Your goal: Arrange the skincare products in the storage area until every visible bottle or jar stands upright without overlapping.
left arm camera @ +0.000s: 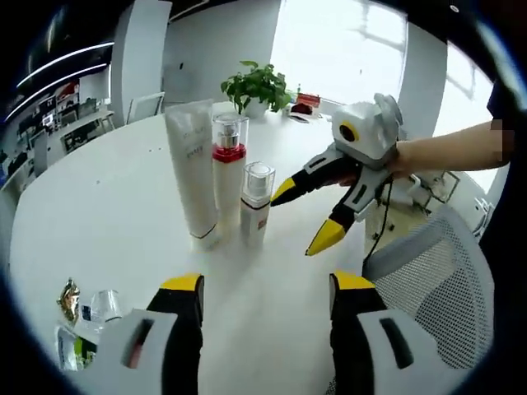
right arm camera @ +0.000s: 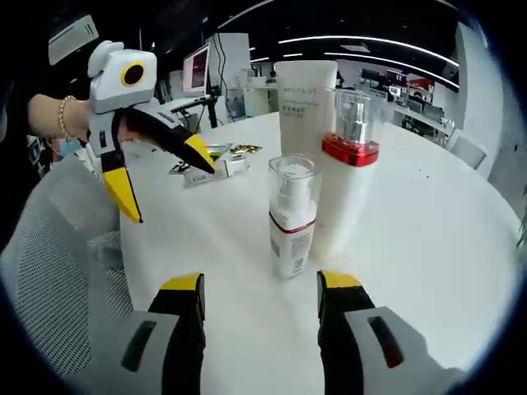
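Three skincare products stand upright in a tight group on the round white table [left arm camera: 107, 206]. They are a white tube [left arm camera: 191, 164] [right arm camera: 305, 103], a tall white bottle with a red collar [left arm camera: 228, 185] [right arm camera: 346, 189], and a small white bottle with a clear cap [left arm camera: 256, 206] [right arm camera: 291, 218]. My left gripper [left arm camera: 268, 284] [right arm camera: 165, 183] is open and empty, a short way back from the group. My right gripper [right arm camera: 261, 284] [left arm camera: 298, 220] is also open and empty, with the small bottle just beyond its jaws.
Small jars and packets [left arm camera: 82, 317] [right arm camera: 210, 160] lie loose on the table near the left gripper. A potted plant [left arm camera: 258, 85] stands at the table's far side. A grey mesh chair [left arm camera: 436, 288] [right arm camera: 58, 255] sits at the table's edge.
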Demonstrator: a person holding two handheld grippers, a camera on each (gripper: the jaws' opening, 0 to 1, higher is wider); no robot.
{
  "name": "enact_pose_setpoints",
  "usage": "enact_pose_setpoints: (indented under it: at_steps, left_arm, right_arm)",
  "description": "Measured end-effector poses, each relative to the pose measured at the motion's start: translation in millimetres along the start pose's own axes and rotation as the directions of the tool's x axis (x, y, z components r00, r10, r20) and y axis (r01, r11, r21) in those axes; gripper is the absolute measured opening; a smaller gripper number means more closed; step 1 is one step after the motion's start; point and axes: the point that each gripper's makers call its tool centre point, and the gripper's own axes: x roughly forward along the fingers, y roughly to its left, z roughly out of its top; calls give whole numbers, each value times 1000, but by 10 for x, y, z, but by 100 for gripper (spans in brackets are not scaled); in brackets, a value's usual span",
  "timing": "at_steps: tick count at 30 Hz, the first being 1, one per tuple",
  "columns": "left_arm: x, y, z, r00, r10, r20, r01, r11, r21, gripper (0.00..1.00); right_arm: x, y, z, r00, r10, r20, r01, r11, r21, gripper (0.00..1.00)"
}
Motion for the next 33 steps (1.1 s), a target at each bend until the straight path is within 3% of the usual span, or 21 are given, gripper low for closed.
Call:
enact_pose_setpoints:
  at_steps: [5, 17, 33]
  left_arm:
    - [-166, -2, -120, 1000, 19, -4, -20, 999, -49, 58]
    - [-562, 19, -392, 994, 106, -15, -107, 989, -98, 75]
    - [-1142, 125, -738, 973, 232, -7, -229, 952, -204, 88]
  right_arm:
    - [-75, 96, 115, 999, -26, 35, 26, 1000, 6, 64]
    - [-176, 427, 263, 994, -70, 80, 62, 994, 89, 78]
    - [-226, 619, 339, 989, -99, 110, 83, 987, 140, 87]
